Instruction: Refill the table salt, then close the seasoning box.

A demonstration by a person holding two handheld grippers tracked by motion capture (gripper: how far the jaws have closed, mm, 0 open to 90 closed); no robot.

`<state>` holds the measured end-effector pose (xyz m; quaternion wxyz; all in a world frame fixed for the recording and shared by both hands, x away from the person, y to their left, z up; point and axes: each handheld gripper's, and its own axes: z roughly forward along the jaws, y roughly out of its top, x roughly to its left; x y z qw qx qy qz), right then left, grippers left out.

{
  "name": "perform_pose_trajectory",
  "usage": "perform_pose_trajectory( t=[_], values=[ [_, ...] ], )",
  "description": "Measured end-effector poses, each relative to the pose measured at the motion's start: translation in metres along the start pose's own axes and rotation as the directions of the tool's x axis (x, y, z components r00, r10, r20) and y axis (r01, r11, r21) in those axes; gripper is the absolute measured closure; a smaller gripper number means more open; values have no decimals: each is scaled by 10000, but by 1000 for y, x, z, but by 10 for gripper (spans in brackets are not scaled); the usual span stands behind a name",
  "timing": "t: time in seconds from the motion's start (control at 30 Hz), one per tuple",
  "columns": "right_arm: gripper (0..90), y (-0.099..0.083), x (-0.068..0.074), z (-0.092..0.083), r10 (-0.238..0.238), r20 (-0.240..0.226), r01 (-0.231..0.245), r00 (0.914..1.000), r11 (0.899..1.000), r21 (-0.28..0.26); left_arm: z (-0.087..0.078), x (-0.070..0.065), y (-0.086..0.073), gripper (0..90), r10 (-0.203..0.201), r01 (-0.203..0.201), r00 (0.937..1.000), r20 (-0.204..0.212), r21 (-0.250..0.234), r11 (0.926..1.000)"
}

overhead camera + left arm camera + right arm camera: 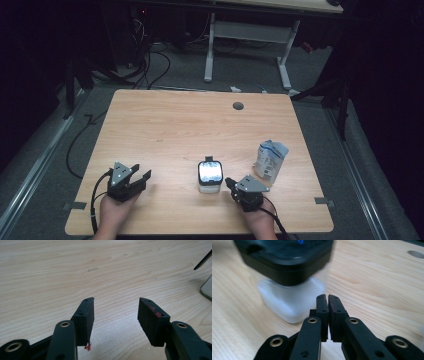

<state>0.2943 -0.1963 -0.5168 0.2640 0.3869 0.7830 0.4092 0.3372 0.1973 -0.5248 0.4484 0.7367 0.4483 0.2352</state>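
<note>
A small frosted white jar with a black, glossy-topped lid stands near the table's front edge, between my two grippers. My right gripper lies just right of it, its tips pointing at the jar's base. In the right gripper view the jaws are together with nothing between them, and the jar stands close ahead on the left. My left gripper rests at the front left, open. Its fingers stand wide apart over bare wood, and the jar's edge shows at the far right.
A white and blue pouch stands upright to the right of the jar, near the table's right edge. A round cable hole sits at the back of the wooden table. A second desk's legs and cables lie on the floor beyond.
</note>
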Motion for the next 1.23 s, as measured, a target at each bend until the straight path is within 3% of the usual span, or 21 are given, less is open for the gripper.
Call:
perform_pose_trajectory(
  t=[0.23,0.33,0.5,0.67,0.83,1.03,1.23],
  values=[
    [836,-14,-26,-24,616,567,-604,9965,9979,-219,-3,-1,-1,480,51,-52,10000,61,30,10000],
    [833,-22,-31,-32,923,496,-906,9945,9952,-358,-2,-3,-1,481,28,-29,9999,112,85,10000],
    [834,-24,-30,-31,1002,421,-989,9941,9946,-322,-1,-9,-2,480,-35,33,9999,130,107,9999],
    [823,-21,-27,-25,730,397,-724,9965,9972,-173,-4,-12,-3,480,249,-250,9995,201,52,9997],
    [779,-20,-30,-30,837,552,-823,9950,9962,-284,0,-10,0,477,32,-32,9997,241,-17,10000],
    [761,-26,-34,-37,1150,670,-1131,9911,9931,-314,3,-13,0,477,264,-271,9990,358,174,9995],
    [736,-26,-32,-38,943,662,-926,9933,9953,-279,2,-15,1,463,383,-392,9981,483,181,9991]
  ],
)
